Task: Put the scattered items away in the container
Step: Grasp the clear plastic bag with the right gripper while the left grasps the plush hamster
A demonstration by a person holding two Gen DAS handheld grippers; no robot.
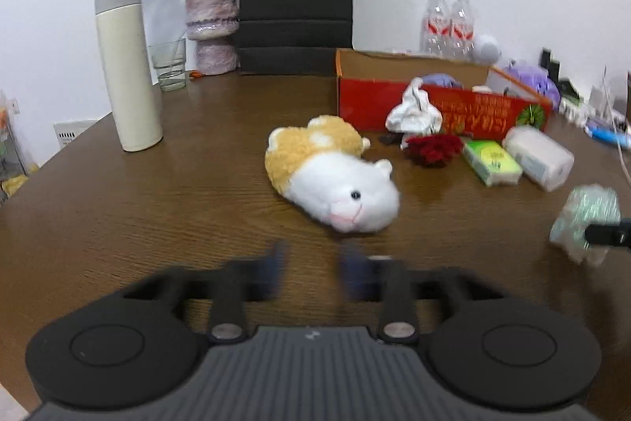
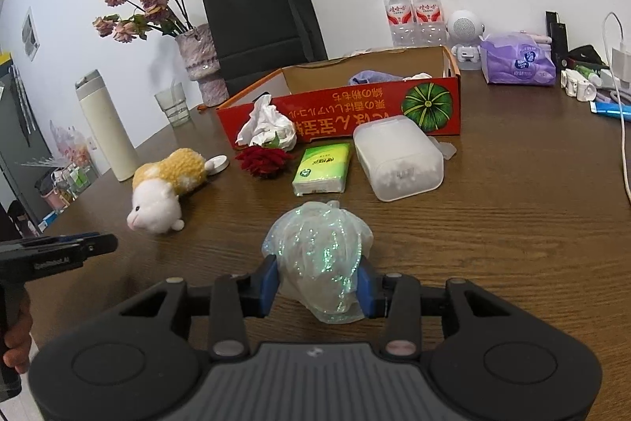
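A: Far left of the counter [image 2: 512, 223]?
B: One cream flask [image 2: 105, 129], upright. Behind it, one empty glass [image 2: 173, 105] and a vase of dried roses [image 2: 197, 54]. One black paper bag [image 2: 256, 22] against the wall.

A: Left gripper [image 1: 311, 271]?
B: Fingers blurred, a gap between them, holding nothing; it hangs just short of item one, a plush hamster [image 1: 331, 172], lying on its side, nose toward the gripper.

A: Middle lot?
B: One crumpled white tissue [image 2: 268, 127] touching the front wall of the red cardboard box [image 2: 339, 113]. One red fabric flower [image 2: 264, 158] just in front of the tissue. One green tissue pack [image 2: 323, 168] beside the flower. One translucent lidded tub [image 2: 398, 156], on its side, near the box's right corner.

A: The box itself?
B: Open top; a lilac cloth [image 2: 370, 77] shows inside.

A: Right gripper [image 2: 317, 283]?
B: Clamped on a glittery plastic bundle [image 2: 319, 255], in front of the tissue pack, well short of the box.

A: Far right?
B: Two water bottles [image 2: 410, 10], a small white robot figure [image 2: 465, 34], one purple wipes pack [image 2: 516, 60].
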